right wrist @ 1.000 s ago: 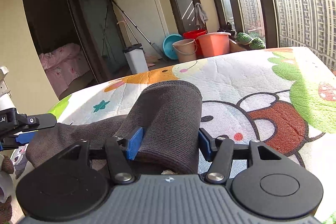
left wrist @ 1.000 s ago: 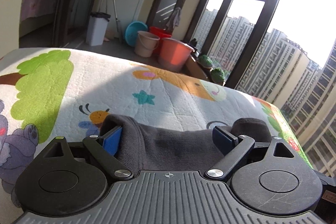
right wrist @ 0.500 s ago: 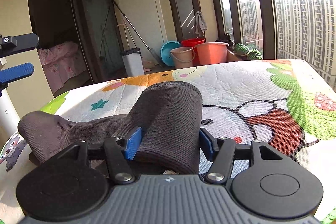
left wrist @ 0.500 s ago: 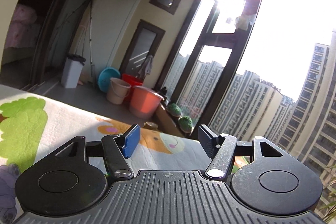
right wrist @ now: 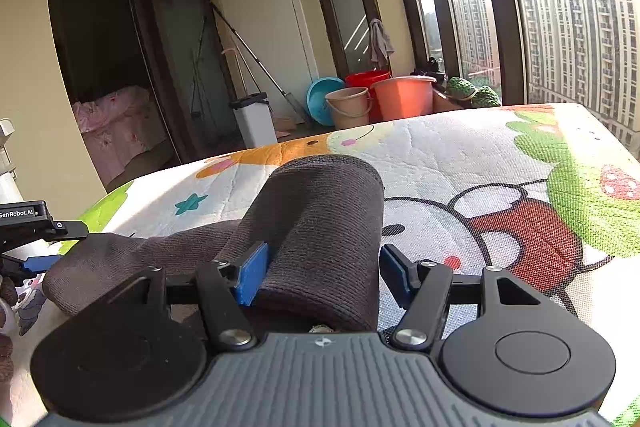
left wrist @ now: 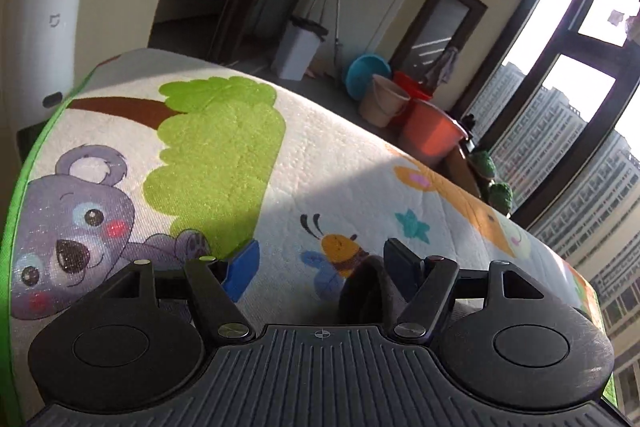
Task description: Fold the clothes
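The left gripper (left wrist: 320, 267) is hovering low over the mat (left wrist: 340, 171), tilted so the mat's horizon is slanting down to the right. Its fingers (left wrist: 242, 269) are standing spread wide with nothing between them; the cartoon bee is showing through the gap. A dark edge of the cloth (left wrist: 362, 291) is lying just inside its right finger, though whether the two are touching cannot be told.

The right gripper (right wrist: 320, 277) is sitting level and close to the mat (right wrist: 460, 163), pointing toward the windows. Its jaws are spread around the rolled end of the cloth (right wrist: 320, 227): the blue pad (right wrist: 252, 277) on one side is pressing against the roll, while the other finger is standing just clear of it. The grey cloth is resting on the mat, its folded hump rising between the fingers and a flatter tail trailing off to the left. At that far left edge the left gripper (right wrist: 38, 261) is appearing beside the tail's end.
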The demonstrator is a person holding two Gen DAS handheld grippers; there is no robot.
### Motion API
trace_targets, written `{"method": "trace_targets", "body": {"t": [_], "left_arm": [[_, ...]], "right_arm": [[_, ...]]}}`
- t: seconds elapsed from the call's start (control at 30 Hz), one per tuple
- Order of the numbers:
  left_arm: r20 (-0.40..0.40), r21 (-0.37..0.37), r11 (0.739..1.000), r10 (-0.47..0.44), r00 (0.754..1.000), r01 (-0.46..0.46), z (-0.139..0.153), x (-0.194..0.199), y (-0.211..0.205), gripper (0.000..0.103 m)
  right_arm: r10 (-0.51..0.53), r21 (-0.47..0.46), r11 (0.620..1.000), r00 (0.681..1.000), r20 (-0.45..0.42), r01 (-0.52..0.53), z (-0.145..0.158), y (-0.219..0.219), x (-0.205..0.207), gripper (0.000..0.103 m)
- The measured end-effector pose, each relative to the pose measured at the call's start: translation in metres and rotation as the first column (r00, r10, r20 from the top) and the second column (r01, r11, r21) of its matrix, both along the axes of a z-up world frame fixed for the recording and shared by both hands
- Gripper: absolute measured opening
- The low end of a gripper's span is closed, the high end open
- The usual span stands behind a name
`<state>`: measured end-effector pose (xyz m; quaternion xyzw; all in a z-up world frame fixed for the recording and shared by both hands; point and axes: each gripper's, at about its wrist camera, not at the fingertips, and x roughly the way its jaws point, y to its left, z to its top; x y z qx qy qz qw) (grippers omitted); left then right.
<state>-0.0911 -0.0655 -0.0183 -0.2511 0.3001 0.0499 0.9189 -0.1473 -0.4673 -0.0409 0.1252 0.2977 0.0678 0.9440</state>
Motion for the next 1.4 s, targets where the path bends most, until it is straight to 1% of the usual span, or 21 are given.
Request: {"method": "trace_targets", "body": {"t": [0.07, 0.1, 0.17, 0.2, 0.3, 0.4, 0.43, 0.5, 0.6, 0.67, 0.77, 0.83, 0.87, 0.9, 0.97, 1.03, 1.1, 1.2, 1.27, 1.33, 1.4], "left_arm": [[0.038, -0.036, 0.998, -0.047, 0.998, 0.048, 0.013, -0.001, 0.003, 0.073], [0.058, -0.056, 0.991, -0.118, 0.991, 0.121, 0.022, 0.002, -0.004, 0.073], [0.083, -0.068, 0.965, -0.247, 0.965, 0.253, 0.033, 0.008, -0.022, 0.074], [0.087, -0.055, 0.951, -0.300, 0.950, 0.306, 0.036, 0.011, -0.035, 0.075], [0.084, -0.015, 0.892, -0.449, 0.890, 0.451, 0.042, 0.021, -0.072, 0.079], [0.066, 0.004, 0.823, -0.567, 0.821, 0.568, 0.040, 0.027, -0.106, 0.084], [0.064, 0.016, 0.814, -0.580, 0.812, 0.580, 0.040, 0.027, -0.113, 0.089], [0.060, 0.041, 0.797, -0.604, 0.795, 0.603, 0.038, 0.029, -0.125, 0.092], [0.017, 0.066, 0.801, -0.597, 0.802, 0.594, 0.029, 0.034, -0.135, 0.092], [-0.005, 0.069, 0.809, -0.585, 0.811, 0.584, 0.023, 0.038, -0.137, 0.087], [-0.024, 0.066, 0.825, -0.561, 0.827, 0.562, 0.013, 0.045, -0.134, 0.082], [-0.027, 0.037, 0.836, -0.547, 0.837, 0.547, 0.009, 0.047, -0.126, 0.081], [-0.024, 0.035, 0.844, -0.535, 0.844, 0.536, 0.010, 0.046, -0.121, 0.081], [-0.022, 0.034, 0.851, -0.523, 0.852, 0.524, 0.010, 0.044, -0.116, 0.081], [-0.021, 0.053, 0.869, -0.491, 0.871, 0.491, 0.011, 0.040, -0.105, 0.082], [-0.024, 0.039, 0.880, -0.473, 0.881, 0.474, 0.011, 0.038, -0.095, 0.083], [-0.030, 0.008, 0.888, -0.459, 0.888, 0.460, 0.010, 0.038, -0.085, 0.083], [-0.040, 0.010, 0.902, -0.430, 0.902, 0.431, 0.009, 0.036, -0.073, 0.083], [-0.046, 0.003, 0.910, -0.414, 0.909, 0.414, 0.009, 0.035, -0.064, 0.083], [-0.038, -0.028, 0.911, -0.412, 0.910, 0.411, 0.010, 0.033, -0.052, 0.079], [-0.020, -0.059, 0.912, -0.408, 0.913, 0.406, 0.015, 0.029, -0.039, 0.080]], "right_arm": [[0.003, -0.030, 1.000, 1.000, 0.005, -0.003, 0.001, 0.004, 0.000, 0.061], [0.005, -0.044, 0.999, 1.000, 0.007, -0.005, 0.002, 0.007, -0.001, 0.060], [0.033, -0.169, 0.985, 0.999, 0.032, -0.027, 0.008, 0.025, -0.002, 0.058], [0.056, -0.243, 0.969, 0.997, 0.049, -0.043, 0.011, 0.037, -0.004, 0.058], [0.142, -0.454, 0.887, 0.986, 0.087, -0.088, 0.017, 0.074, -0.010, 0.058], [0.234, -0.592, 0.794, 0.968, 0.093, -0.135, 0.016, 0.106, -0.015, 0.059], [0.259, -0.619, 0.771, 0.962, 0.090, -0.150, 0.015, 0.113, -0.017, 0.059], [0.293, -0.634, 0.754, 0.952, 0.088, -0.173, 0.015, 0.120, -0.020, 0.059], [0.338, -0.627, 0.750, 0.937, 0.087, -0.212, 0.016, 0.123, -0.027, 0.059], [0.364, -0.616, 0.752, 0.927, 0.089, -0.235, 0.018, 0.123, -0.032, 0.060], [0.377, -0.554, 0.786, 0.923, 0.080, -0.273, 0.022, 0.111, -0.033, 0.063], [0.368, -0.443, 0.843, 0.928, 0.064, -0.304, 0.029, 0.089, -0.032, 0.066], [0.354, -0.370, 0.876, 0.933, 0.058, -0.310, 0.032, 0.077, -0.031, 0.071], [0.332, -0.279, 0.911, 0.942, 0.052, -0.305, 0.033, 0.063, -0.030, 0.074], [0.278, -0.088, 0.958, 0.960, 0.037, -0.274, 0.034, 0.037, -0.025, 0.077], [0.232, 0.088, 0.969, 0.973, 0.010, -0.232, 0.028, 0.018, -0.017, 0.080], [0.212, 0.229, 0.952, 0.977, -0.021, -0.202, 0.020, 0.005, -0.009, 0.080], [0.234, 0.261, 0.941, 0.971, -0.037, -0.217, 0.012, 0.017, 0.001, 0.082], [0.244, 0.251, 0.941, 0.969, -0.044, -0.226, 0.003, 0.028, 0.004, 0.082], [0.255, 0.148, 0.957, 0.967, -0.022, -0.249, 0.008, 0.046, 0.000, 0.077], [0.269, 0.037, 0.963, 0.963, 0.001, -0.268, 0.013, 0.065, -0.004, 0.068]]}}
